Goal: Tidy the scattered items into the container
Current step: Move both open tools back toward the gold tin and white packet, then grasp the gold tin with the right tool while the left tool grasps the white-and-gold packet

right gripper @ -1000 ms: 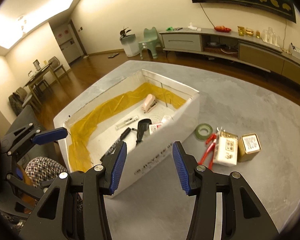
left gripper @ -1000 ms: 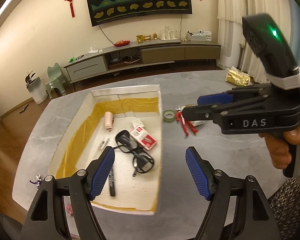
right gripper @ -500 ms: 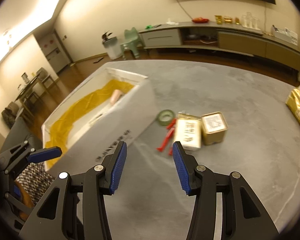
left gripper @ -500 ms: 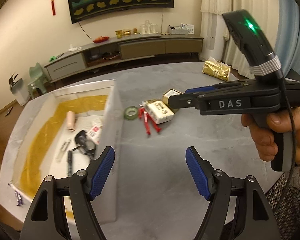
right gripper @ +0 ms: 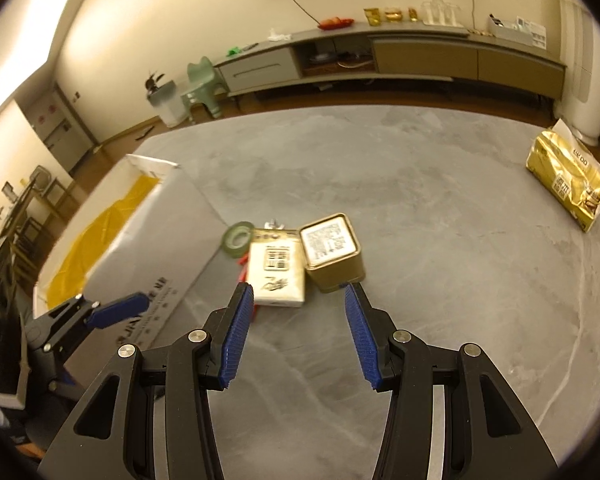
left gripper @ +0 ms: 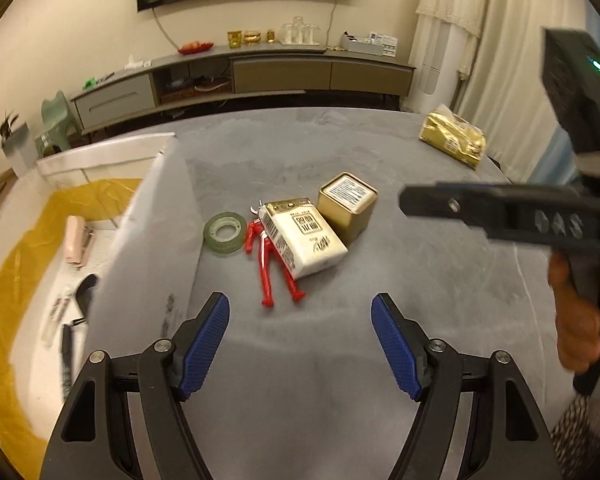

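Grey stone table (left gripper: 440,300) carried the white paper-wrapped packet (left gripper: 302,238), lying across the red toy figure (left gripper: 270,268) and touching the square gold tin (left gripper: 348,204); the left gripper (left gripper: 300,340) hovered with fingers spread, empty. The white cardboard box (left gripper: 152,216) stood just beside.

From the right wrist, the right gripper (right gripper: 298,330) was also spread and empty near the packet (right gripper: 278,272). Both closing together risked collision; lifting the packet could drag the figure.
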A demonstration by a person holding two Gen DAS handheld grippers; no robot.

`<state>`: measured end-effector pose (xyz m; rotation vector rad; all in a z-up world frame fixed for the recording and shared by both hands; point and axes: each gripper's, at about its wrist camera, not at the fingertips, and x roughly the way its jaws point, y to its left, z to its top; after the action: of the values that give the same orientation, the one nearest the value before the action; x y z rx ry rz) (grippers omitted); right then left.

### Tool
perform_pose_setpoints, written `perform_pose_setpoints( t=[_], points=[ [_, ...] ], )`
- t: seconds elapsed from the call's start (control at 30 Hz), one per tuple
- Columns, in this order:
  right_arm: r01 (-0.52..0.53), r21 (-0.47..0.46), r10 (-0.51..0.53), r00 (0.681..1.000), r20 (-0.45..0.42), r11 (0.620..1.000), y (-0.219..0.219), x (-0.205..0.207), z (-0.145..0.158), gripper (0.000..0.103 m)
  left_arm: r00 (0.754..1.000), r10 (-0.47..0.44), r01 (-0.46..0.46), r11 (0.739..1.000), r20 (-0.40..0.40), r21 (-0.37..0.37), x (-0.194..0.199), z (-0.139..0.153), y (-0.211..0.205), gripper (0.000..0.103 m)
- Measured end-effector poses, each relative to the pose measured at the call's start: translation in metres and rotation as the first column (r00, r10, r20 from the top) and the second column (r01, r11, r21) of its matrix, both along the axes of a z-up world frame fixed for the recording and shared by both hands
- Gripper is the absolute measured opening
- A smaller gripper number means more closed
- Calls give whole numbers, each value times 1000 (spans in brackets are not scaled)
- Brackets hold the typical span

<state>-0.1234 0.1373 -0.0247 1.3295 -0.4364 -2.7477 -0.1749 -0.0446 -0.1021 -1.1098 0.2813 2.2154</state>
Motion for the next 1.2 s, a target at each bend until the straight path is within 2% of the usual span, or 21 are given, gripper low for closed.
perform_pose_setpoints(
  t=[0.13, 0.3, 0.47, 0.6, 0.73, 0.83, 0.9, 1.03, 1.2],
  points=[
    [3, 81, -5, 1000, 20, 997, 3, -21, -14, 55, 999, 16, -18, 999, 38, 46, -25, -12, 12, 74],
    [-71, 184, 66, 997, 33, 980, 0, -49, -33, 58, 998, 31, -32, 999, 50, 29, -45, -33, 32, 75],
    [-98, 172, 100, 995, -3, 980, 5, -61, -45, 63, 995, 66, -68, 998, 81, 19, -64, -57, 43, 75],
    [-108, 134, 113, 993, -32, 985, 12, -66, -49, 65, 991, 74, -83, 993, 116, 81, -74, -67, 43, 75],
    [-88, 47, 89, 996, -21, 995, 23, -69, -52, 66, 993, 17, -26, 996, 115, 83, -72, -67, 51, 54],
    [-61, -23, 61, 998, 1, 998, 29, -72, -54, 66, 999, -28, 26, 998, 40, 54, -61, -59, 57, 46],
    [-53, -20, 54, 998, 15, 998, 24, -72, -56, 66, 999, -49, 49, 998, 7, 39, -54, -53, 59, 42],
    [-31, -27, 32, 999, 44, 999, 21, -74, -62, 67, 999, -33, 33, 999, 15, 33, -56, -53, 59, 44],
    [5, -31, -2, 994, 105, 1000, 31, -74, -61, 67, 998, 7, -11, 997, 60, 71, -69, -57, 58, 63]
  ],
)
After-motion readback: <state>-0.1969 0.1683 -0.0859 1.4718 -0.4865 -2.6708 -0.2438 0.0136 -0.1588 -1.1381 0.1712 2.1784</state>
